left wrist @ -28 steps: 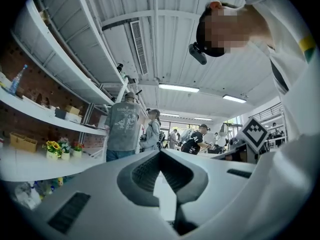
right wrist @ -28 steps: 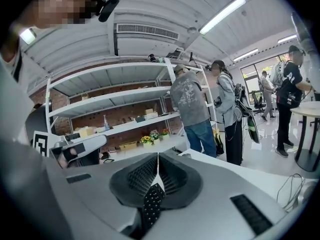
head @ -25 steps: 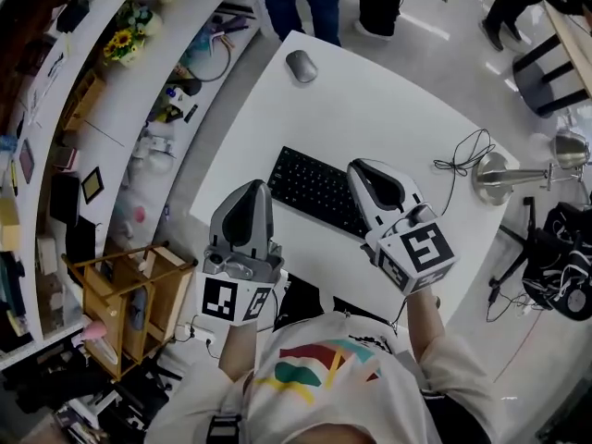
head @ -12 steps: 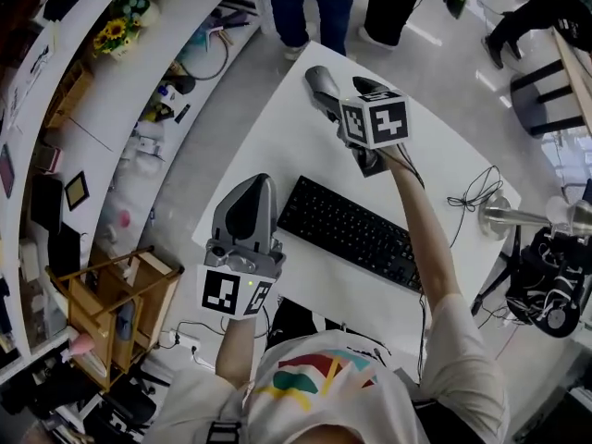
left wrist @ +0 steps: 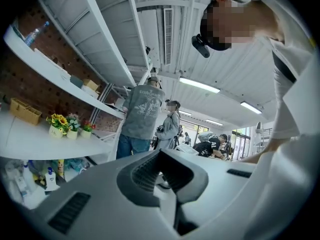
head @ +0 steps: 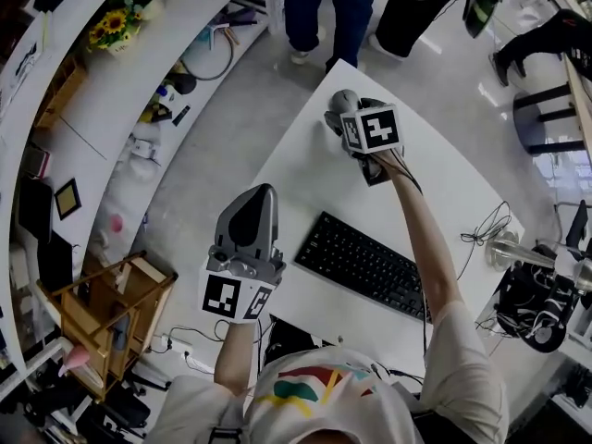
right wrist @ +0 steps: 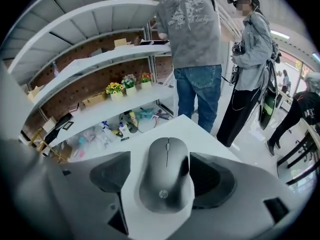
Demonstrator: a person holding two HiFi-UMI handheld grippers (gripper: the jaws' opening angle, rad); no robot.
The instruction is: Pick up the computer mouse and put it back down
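The grey computer mouse (right wrist: 167,176) lies on the far corner of the white table (head: 305,169). In the head view only its far end (head: 343,98) shows past the gripper. My right gripper (head: 347,118) tilts down over it, open, and the mouse sits between the dark pads (right wrist: 111,171). White table shows between the left pad and the mouse; the right pad is close against its side. My left gripper (head: 254,213) hovers by the table's near left edge, pointing level. Its jaws (left wrist: 162,171) are together, with nothing held.
A black keyboard (head: 365,265) lies on the near part of the table, and a loose cable (head: 490,225) at its right edge. Curved white shelves (head: 120,72) with clutter run along the left. Two people (right wrist: 192,34) stand just beyond the mouse corner. A wooden rack (head: 120,294) stands at the lower left.
My right gripper swung from beside the keyboard out to the far corner, came down over the mouse and opened. The left gripper shifted a little beside the table edge.
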